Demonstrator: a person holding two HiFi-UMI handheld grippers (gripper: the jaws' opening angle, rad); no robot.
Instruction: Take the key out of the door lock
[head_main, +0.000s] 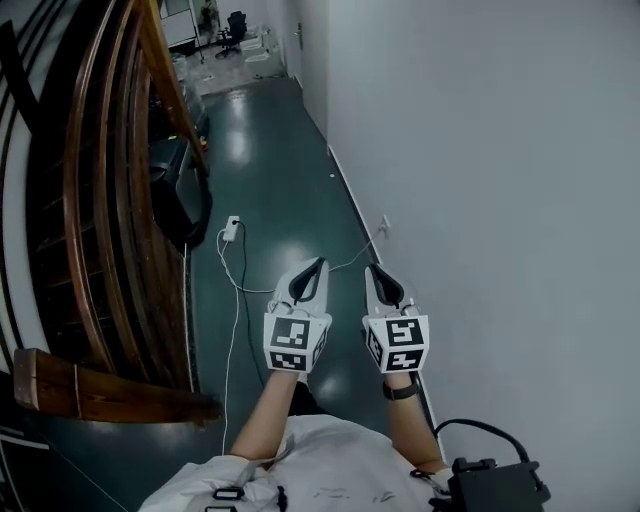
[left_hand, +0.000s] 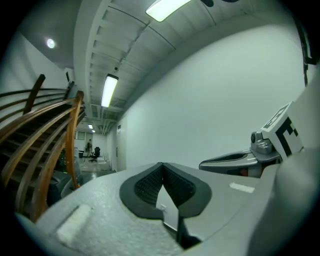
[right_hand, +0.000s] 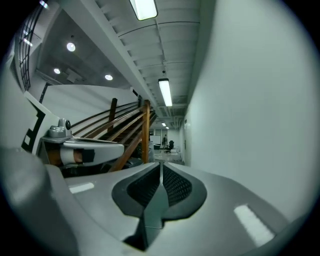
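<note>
No key, lock or door shows in any view. In the head view both grippers are held side by side over a dark corridor floor, pointing down the corridor. My left gripper (head_main: 318, 263) is shut with nothing between its jaws, its tips meeting in the left gripper view (left_hand: 162, 166). My right gripper (head_main: 372, 268) is shut and empty as well, its tips together in the right gripper view (right_hand: 161, 165). Each gripper shows at the edge of the other's view: the right gripper (left_hand: 235, 160) and the left gripper (right_hand: 82, 147).
A plain white wall (head_main: 500, 200) runs along the right. A curved wooden staircase with railings (head_main: 110, 200) rises on the left. A white power strip (head_main: 231, 229) and cables (head_main: 236, 300) lie on the floor. Far down the corridor stands an office chair (head_main: 236, 28).
</note>
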